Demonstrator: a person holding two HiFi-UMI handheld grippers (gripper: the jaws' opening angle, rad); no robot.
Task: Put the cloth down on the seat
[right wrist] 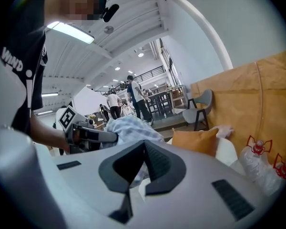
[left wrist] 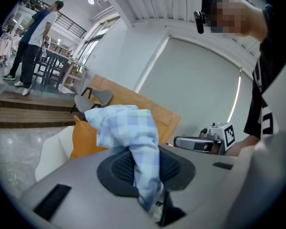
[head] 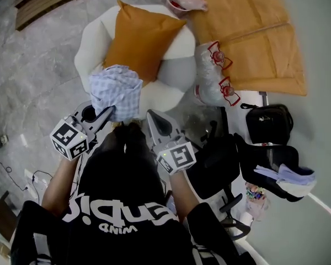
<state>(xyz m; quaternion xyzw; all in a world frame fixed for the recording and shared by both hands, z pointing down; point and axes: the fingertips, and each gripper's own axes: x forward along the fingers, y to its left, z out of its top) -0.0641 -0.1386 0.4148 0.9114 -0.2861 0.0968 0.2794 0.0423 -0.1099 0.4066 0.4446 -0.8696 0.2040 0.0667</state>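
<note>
The left gripper (head: 106,114) had its fingers pinched on a blue-checked cloth (head: 117,90). The cloth hung bunched over the front edge of the white armchair (head: 91,40), on the near side of the orange cushion (head: 140,40) resting on its seat. The right gripper (head: 150,116) sat just beside the cloth, fingertips pressed together. Whether they caught any fabric could not be determined.

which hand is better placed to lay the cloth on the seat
Left: the left gripper is clamped on the cloth, which hangs just over the white seat by the orange cushion. The right gripper sits alongside with no clear grip.
</note>
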